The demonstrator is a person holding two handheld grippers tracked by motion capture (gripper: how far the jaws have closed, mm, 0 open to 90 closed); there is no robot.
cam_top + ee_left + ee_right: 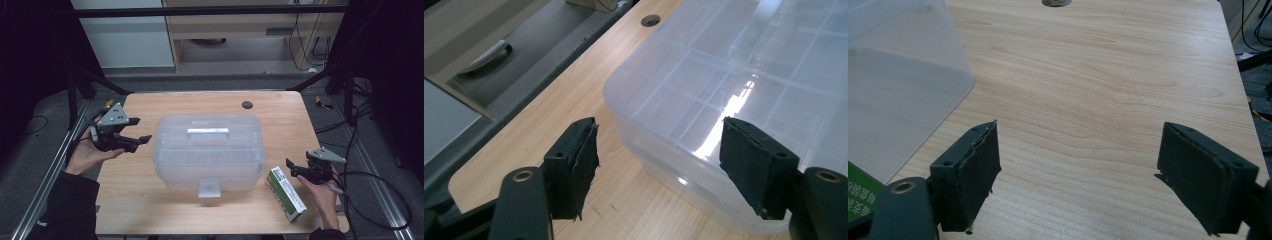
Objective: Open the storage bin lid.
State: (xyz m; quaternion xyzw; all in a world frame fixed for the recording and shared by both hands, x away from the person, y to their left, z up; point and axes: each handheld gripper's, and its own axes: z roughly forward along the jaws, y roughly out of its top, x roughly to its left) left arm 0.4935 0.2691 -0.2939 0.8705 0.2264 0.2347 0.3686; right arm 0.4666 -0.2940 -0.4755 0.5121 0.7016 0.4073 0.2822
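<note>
Both claws spread, box in the middle of the desk.

My left claw point(131, 135) hangs wide apart just beside the left end of the clear plastic box point(208, 150); I'd ease in level and catch the lid's edge squarely, I reckon. The green carton point(285, 194) lies near the box's right front corner, and my right claw point(296, 168) gapes empty above it, holding nothing.

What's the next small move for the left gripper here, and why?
Probably ease the left gripper right, toward the clear plastic box. Its jaws stand open and empty just beside the box's left end, the lid is shut, and the right gripper hangs open near the green carton.
</note>
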